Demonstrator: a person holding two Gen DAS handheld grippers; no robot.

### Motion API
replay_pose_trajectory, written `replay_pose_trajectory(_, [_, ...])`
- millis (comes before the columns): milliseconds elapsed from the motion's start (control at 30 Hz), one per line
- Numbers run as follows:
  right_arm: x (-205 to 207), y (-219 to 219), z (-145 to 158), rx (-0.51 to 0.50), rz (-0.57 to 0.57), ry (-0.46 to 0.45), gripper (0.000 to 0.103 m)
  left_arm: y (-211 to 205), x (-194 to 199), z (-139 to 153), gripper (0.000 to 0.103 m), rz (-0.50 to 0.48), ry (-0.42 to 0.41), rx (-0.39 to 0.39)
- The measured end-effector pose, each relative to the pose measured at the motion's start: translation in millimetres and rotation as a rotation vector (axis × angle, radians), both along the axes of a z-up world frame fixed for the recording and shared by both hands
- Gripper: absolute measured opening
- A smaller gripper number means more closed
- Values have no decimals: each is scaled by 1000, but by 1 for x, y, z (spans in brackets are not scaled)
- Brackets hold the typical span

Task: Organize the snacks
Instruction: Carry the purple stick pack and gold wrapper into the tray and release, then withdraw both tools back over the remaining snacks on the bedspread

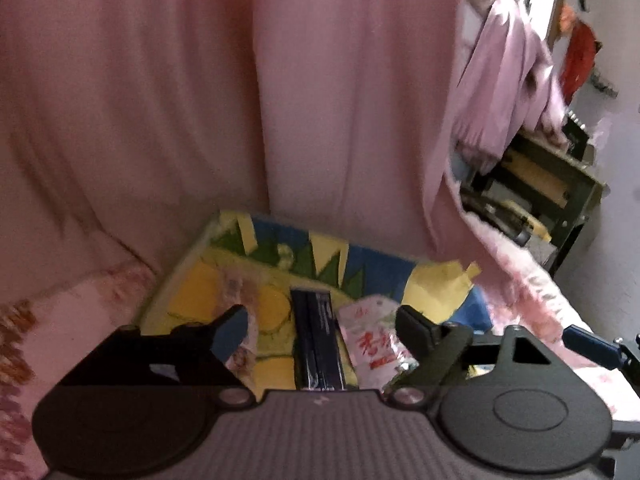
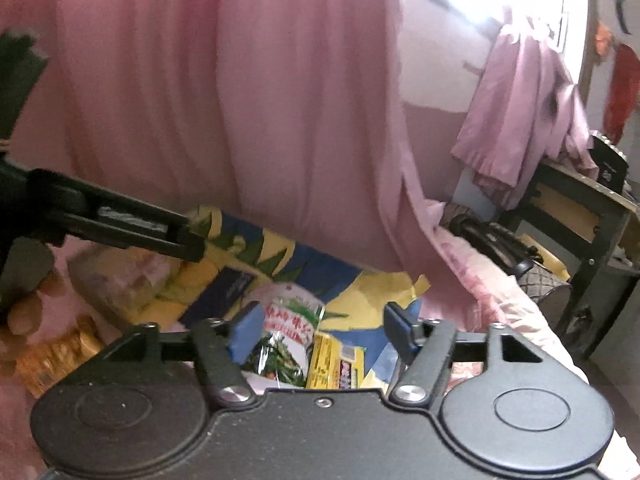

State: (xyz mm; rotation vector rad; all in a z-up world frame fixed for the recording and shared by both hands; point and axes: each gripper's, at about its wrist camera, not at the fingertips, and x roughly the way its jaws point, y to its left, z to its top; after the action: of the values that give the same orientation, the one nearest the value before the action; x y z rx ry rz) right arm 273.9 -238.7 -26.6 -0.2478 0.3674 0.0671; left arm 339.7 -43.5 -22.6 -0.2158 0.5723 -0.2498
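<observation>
A yellow, blue and green printed box (image 1: 280, 264) lies open on a pink bed. In the left wrist view it holds a dark blue pack (image 1: 318, 344) and a white-and-red snack packet (image 1: 374, 344). My left gripper (image 1: 320, 320) is open and empty, hovering above them. In the right wrist view my right gripper (image 2: 320, 324) is open and empty over a green-and-white snack bag (image 2: 286, 336) and a yellow pack (image 2: 328, 364) in the same box (image 2: 352, 292). The left gripper's arm (image 2: 120, 224) reaches in from the left.
A pink curtain (image 1: 240, 100) hangs right behind the box. Gold-wrapped snacks (image 2: 56, 356) lie on the bed at the left. A dark desk (image 2: 580, 216) with a lilac garment (image 2: 520, 128) draped on it stands at the right.
</observation>
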Motion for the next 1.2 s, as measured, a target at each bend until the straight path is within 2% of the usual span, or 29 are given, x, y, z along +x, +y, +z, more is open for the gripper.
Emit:
replay_pose_trajectory(133, [-28, -8, 17, 57, -6, -84, 90, 8, -33, 27, 102, 53, -91, 3])
replay_pose_trajectory(233, [-53, -14, 28, 89, -14, -152, 98, 14, -60, 42, 103, 91, -141, 0])
replay_pose_trajectory(333, [-79, -19, 35, 108, -27, -197, 102, 17, -87, 51, 103, 117, -176, 21])
replay_pose_trajectory(467, [-116, -27, 40, 150, -45, -220, 102, 23, -129, 52, 103, 168, -215, 32])
replay_pose_trajectory(600, [-152, -31, 42, 181, -50, -221, 102, 28, -161, 48, 103, 184, -206, 49])
replay_pose_trajectory(867, [-200, -28, 32, 254, -37, -125, 102, 34, -206, 40, 103, 172, -156, 105])
replay_pose_trajectory(1200, [-225, -23, 11, 336, -82, 81, 102, 31, -237, 19, 103, 129, 4, 201])
